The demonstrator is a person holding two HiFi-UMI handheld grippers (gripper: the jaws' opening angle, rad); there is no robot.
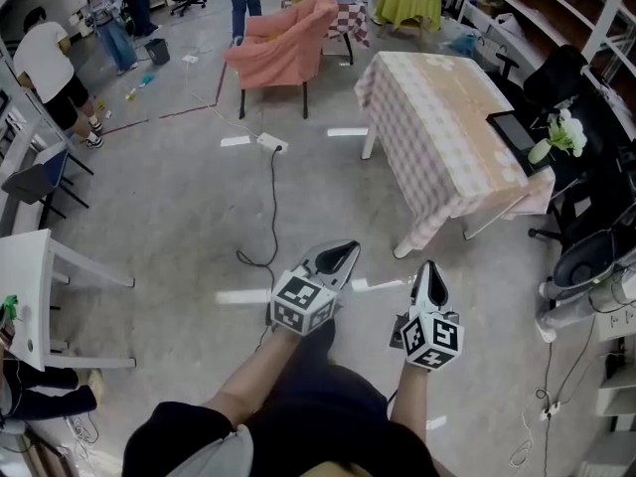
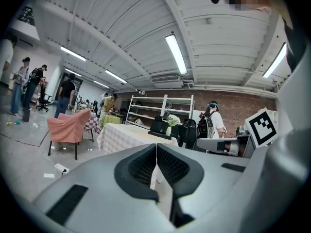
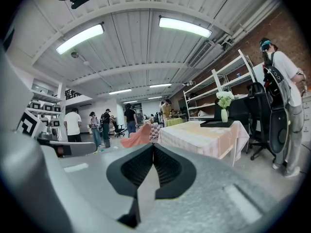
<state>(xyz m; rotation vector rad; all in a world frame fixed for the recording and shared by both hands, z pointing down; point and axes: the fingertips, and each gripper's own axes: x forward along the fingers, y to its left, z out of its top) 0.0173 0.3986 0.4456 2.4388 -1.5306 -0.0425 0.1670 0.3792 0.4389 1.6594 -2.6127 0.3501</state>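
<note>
As gripper views alone show, tools (image 2: 156, 149) (image 3: 153, 149) stand closed.

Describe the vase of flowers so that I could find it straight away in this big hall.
Look for the long table under a pale pink-and-cream checked cloth, standing on the grey floor. By its right edge in the head view lies a flat black tray, and on that tray stands the small white vase of white flowers. It is the only upright thing on that table.
</note>
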